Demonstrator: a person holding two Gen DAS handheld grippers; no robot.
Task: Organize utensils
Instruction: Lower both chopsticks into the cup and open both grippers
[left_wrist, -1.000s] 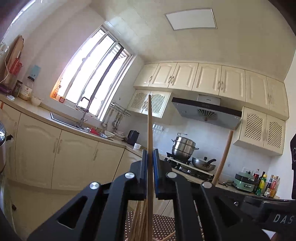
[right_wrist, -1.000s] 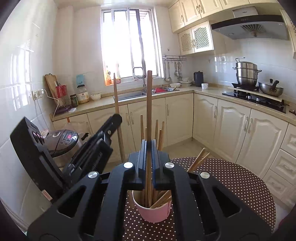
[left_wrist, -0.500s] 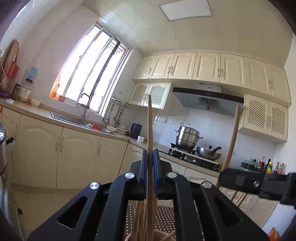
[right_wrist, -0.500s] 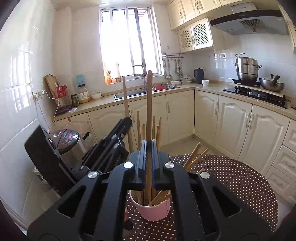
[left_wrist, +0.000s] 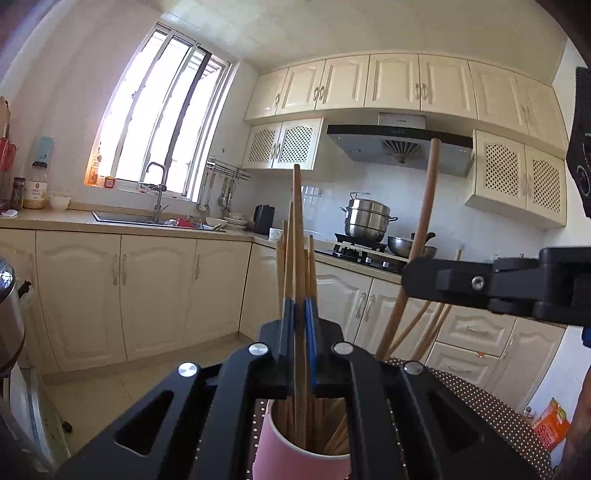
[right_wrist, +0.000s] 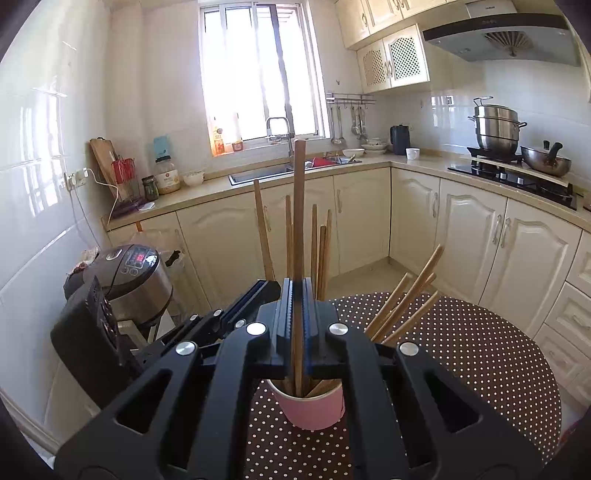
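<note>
Left wrist view: the left gripper (left_wrist: 298, 325) pinches one upright chopstick (left_wrist: 297, 236) whose lower end sits in the pink cup (left_wrist: 295, 458). Beyond, the right gripper (right_wrist: 297, 310) likewise clamps another chopstick (right_wrist: 298, 206) above the dotted table (right_wrist: 480, 354).

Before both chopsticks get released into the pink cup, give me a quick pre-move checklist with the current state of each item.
1. Left hand-held gripper shut on its chopstick: ok.
2. Right hand-held gripper shut on its chopstick: ok.
3. Both chopstick tips inside the pink cup: ok.
4. Tips touching the cup bottom: cannot tell.
5. Cup upright on the dotted table: ok.
6. Grippers clear of each other: ok, apart in both views.
</note>
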